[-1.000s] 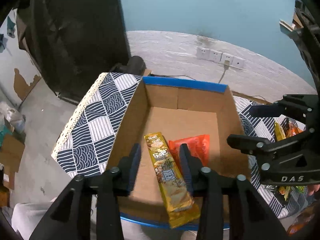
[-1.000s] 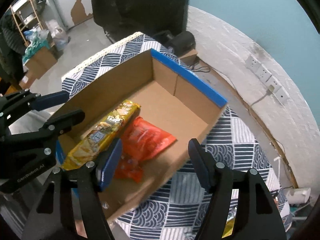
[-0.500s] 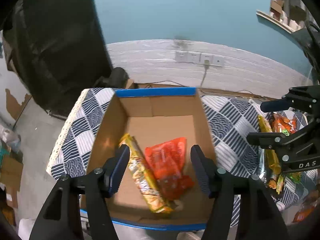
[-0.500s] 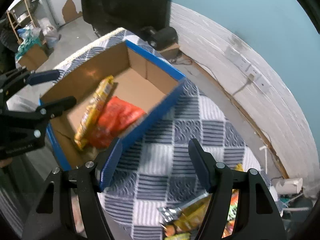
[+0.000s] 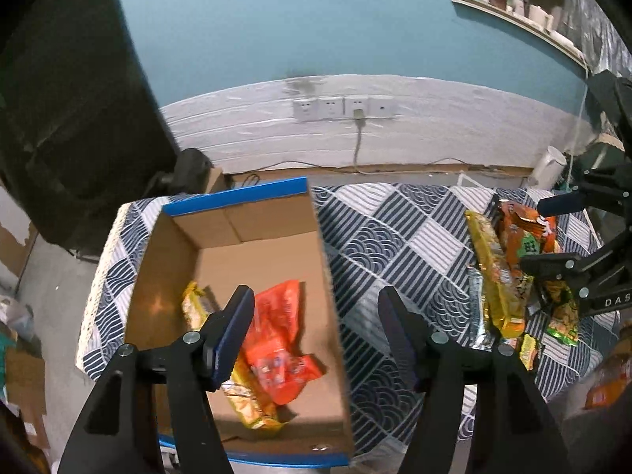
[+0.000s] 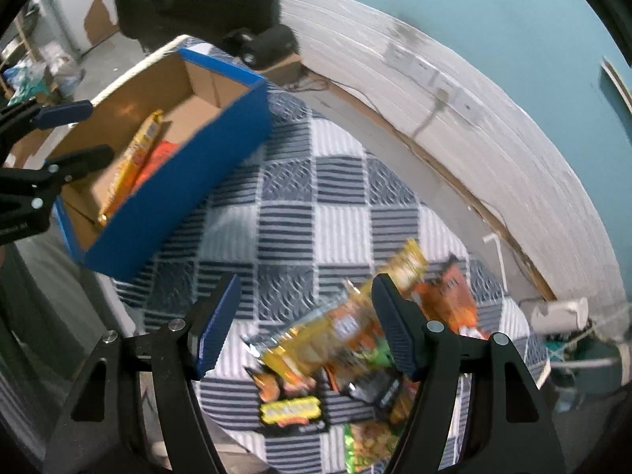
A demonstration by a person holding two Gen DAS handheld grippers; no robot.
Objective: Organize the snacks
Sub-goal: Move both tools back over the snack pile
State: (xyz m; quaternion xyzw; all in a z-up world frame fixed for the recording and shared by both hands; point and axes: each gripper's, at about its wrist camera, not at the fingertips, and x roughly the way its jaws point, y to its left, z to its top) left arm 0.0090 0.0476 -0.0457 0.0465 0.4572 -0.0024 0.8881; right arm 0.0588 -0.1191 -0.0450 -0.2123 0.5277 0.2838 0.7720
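Observation:
A cardboard box (image 5: 237, 197) with blue outer walls (image 6: 177, 181) stands on the left end of the patterned tablecloth (image 5: 395, 245). In it lie a long yellow snack bar (image 5: 252, 407) and an orange packet (image 5: 276, 339). My left gripper (image 5: 316, 328) hovers over the box's right wall. Its jaws are opening and grip nothing. It shows at the left edge of the right wrist view too (image 6: 89, 132). My right gripper (image 6: 304, 316) is open above a blurred pile of snack packets (image 6: 335, 339) on the cloth. The left wrist view shows it over that pile (image 5: 509, 260).
Wall sockets (image 5: 343, 106) with a plugged cable sit on the white-boarded wall behind the table. A large black object (image 5: 71, 98) stands behind the box's left end. A white cylinder (image 5: 549, 162) is beyond the table's right end. Cartons and clutter cover the floor at left.
The left gripper opened and let the yellow bar go into the box, then shifted right. The right gripper swung from over the box to above the snack pile, still open.

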